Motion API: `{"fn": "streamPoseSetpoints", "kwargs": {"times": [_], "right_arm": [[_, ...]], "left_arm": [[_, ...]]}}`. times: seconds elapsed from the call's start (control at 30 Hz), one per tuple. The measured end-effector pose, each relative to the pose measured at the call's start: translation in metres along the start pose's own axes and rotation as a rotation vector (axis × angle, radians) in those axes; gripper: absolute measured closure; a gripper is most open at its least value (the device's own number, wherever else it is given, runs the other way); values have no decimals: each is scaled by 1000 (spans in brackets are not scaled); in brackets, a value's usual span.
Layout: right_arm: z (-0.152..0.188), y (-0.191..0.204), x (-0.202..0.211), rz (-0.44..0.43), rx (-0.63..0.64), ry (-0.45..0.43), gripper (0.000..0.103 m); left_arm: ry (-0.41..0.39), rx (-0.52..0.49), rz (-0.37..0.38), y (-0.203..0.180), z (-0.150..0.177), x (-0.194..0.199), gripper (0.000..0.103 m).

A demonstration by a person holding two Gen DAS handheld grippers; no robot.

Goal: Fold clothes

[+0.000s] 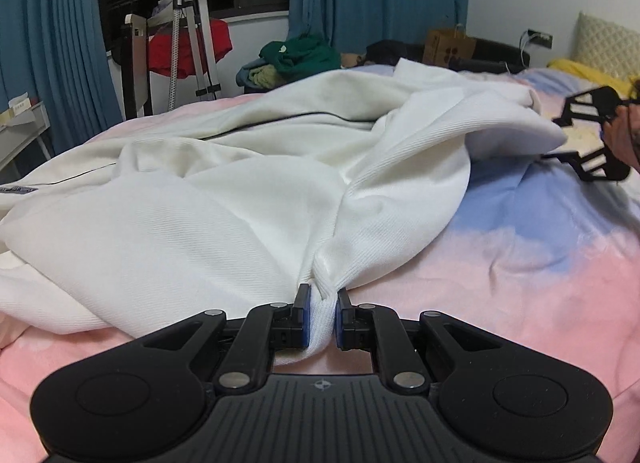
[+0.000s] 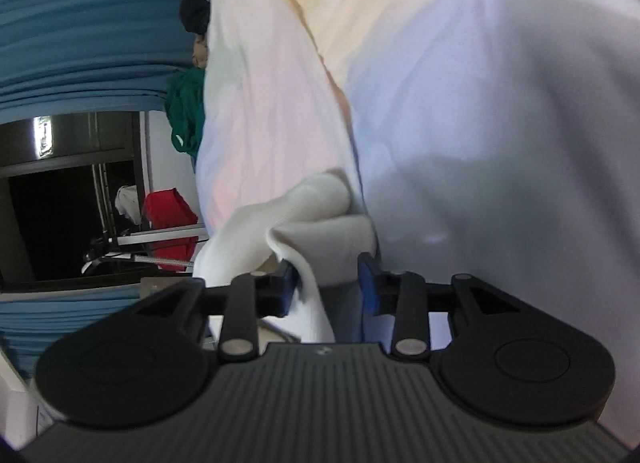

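Two grippers are at work on one white garment (image 1: pixel 224 199), which lies spread and rumpled across the pink-and-blue bedspread (image 1: pixel 520 263). Nearest, the left gripper (image 1: pixel 322 313) has its blue-padded jaws drawn in narrow on a bunched corner of the cloth, low against the bed; the fabric puckers into a tight knot at the pinch and fans out from there in strained ridges, so I judge this hand serves as the anchor, pinning one end so the rest can be drawn or turned over against it. Further across the bed, the right gripper (image 1: pixel 588 135) sits at the lifted far edge of the same garment, which bulges up off the covers like a tent there. From its own camera the right gripper (image 2: pixel 328 283) is rolled on its side and its jaws stand apart, with a fold of white cloth draped against one pad and the other pad clear of it; whether it truly grips I cannot tell, though the raised edge suggests it is carrying that end to lay it over. A thin dark seam line runs along the garment's far half. Beyond the bed a green heap of clothes (image 1: pixel 304 57) waits, then a rack with something red (image 1: pixel 180 51) on it, and blue curtains (image 1: pixel 52 43) beside the dark window.
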State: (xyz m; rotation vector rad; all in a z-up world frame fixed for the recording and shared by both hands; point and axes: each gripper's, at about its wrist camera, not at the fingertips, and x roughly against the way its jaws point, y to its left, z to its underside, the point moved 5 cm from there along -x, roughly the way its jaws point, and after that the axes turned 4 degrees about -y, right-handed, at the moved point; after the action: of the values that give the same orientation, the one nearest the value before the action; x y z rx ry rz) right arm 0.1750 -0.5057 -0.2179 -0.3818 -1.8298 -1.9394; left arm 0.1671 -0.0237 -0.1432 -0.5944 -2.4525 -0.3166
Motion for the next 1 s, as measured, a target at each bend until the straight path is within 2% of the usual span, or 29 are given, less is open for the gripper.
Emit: {"fn": "streamPoseSetpoints", "kwargs": {"times": [0.07, 0.17, 0.27, 0.3, 0.33, 0.47, 0.6, 0.77, 0.83, 0.87, 1.0], "right_arm": [[1, 2, -17, 6, 13, 20, 66], [2, 9, -30, -5, 43, -2, 66], [3, 16, -44, -15, 74, -25, 74], [0, 19, -43, -15, 104, -46, 87], [-2, 22, -39, -18, 135, -77, 92], [-18, 52, -17, -145, 239, -219, 94], [-22, 53, -1, -62, 245, -292, 94], [-28, 53, 19, 45, 251, -381, 94], [-30, 29, 10, 214, 242, -328, 94], [-31, 20, 9, 234, 212, -312, 94], [-28, 22, 15, 208, 164, -317, 94]], "left_arm": [[-1, 0, -2, -1, 1, -1, 91], [-6, 5, -1, 0, 1, -2, 91], [-15, -1, -2, -1, 1, -2, 91], [-18, 0, -2, -1, 1, -3, 91], [-21, 3, -1, -1, 1, -3, 91], [-70, 20, 14, -2, -7, 2, 91], [-116, 38, 29, -3, -14, 9, 90], [-112, 24, 37, 1, -15, 12, 90], [-114, 31, 41, 4, -17, 15, 89], [-117, 36, 43, 5, -20, 17, 87], [-134, 66, 54, 10, -33, 33, 82]]}}
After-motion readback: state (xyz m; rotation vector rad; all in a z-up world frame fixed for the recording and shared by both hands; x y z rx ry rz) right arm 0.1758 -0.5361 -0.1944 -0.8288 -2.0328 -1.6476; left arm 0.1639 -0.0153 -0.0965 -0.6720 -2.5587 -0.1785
